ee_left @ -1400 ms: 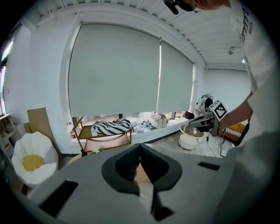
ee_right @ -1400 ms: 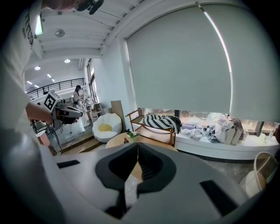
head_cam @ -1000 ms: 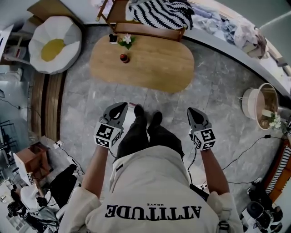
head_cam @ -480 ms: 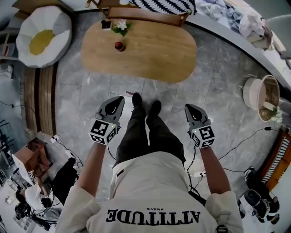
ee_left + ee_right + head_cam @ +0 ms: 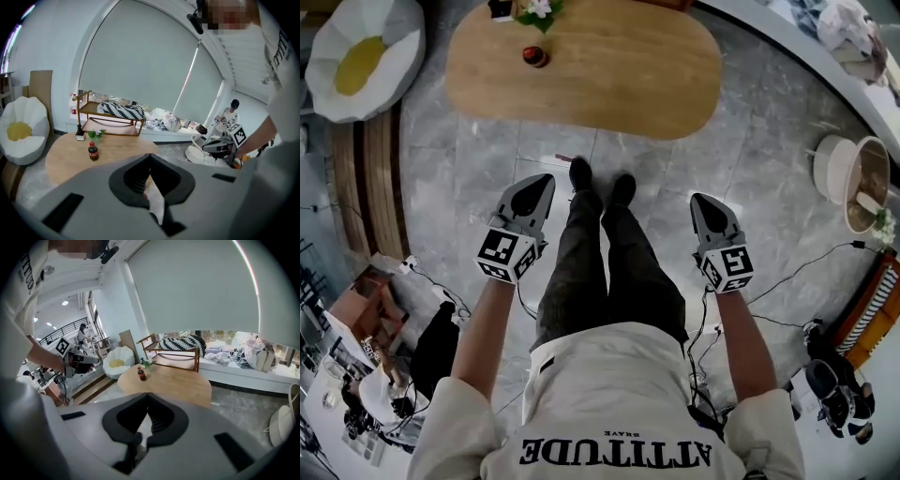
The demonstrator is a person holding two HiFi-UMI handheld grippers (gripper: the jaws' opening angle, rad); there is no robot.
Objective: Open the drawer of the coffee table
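Note:
The oval wooden coffee table [image 5: 609, 75] stands on the grey floor ahead of the person's feet; no drawer front shows in any view. A small dark bottle [image 5: 534, 56] and a little plant [image 5: 536, 9] stand on its left end. My left gripper [image 5: 544, 180] is shut and empty, left of the legs and well short of the table. My right gripper [image 5: 705, 199] is shut and empty too, right of the legs. The left gripper view has the table [image 5: 65, 154] and bottle [image 5: 93, 151] beyond the shut jaws. In the right gripper view the table [image 5: 178, 383] lies ahead.
A white and yellow egg-shaped cushion [image 5: 356, 52] lies left of the table. A wooden rack with a striped blanket [image 5: 115, 115] stands behind it. A round white basket [image 5: 853, 173] sits at the right. Cables [image 5: 806, 272] run over the floor near the person's legs [image 5: 600, 253].
The table has slid toward the top of the head view. Both grippers stay shut beside the legs and have come lower and slightly farther apart.

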